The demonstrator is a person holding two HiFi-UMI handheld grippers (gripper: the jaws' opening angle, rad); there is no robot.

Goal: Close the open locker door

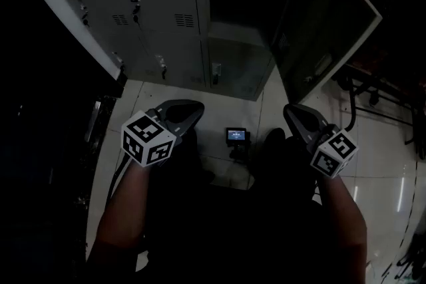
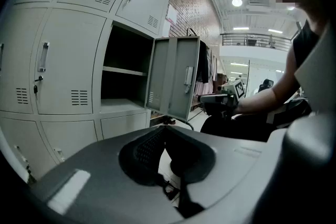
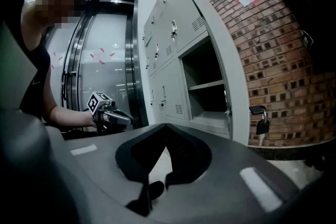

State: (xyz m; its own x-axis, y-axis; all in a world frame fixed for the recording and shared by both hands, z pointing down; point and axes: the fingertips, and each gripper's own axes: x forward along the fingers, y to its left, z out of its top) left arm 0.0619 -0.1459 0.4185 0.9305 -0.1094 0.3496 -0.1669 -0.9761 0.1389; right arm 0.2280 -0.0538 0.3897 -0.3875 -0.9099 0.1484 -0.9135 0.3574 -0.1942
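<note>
One door (image 1: 326,16) of the lockers (image 1: 153,3) stands swung out to the right, its shelved bay open. The left gripper (image 2: 164,129) and right gripper (image 3: 167,127) are both closed on nothing, short of the door. Only the right gripper view shows one padlock (image 3: 261,123). Only the head view shows one small screen (image 1: 235,136) on the floor.

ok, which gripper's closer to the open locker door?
Right. The right gripper sits just below the free edge of the open locker door; the left gripper is further left, below the closed lockers.
</note>
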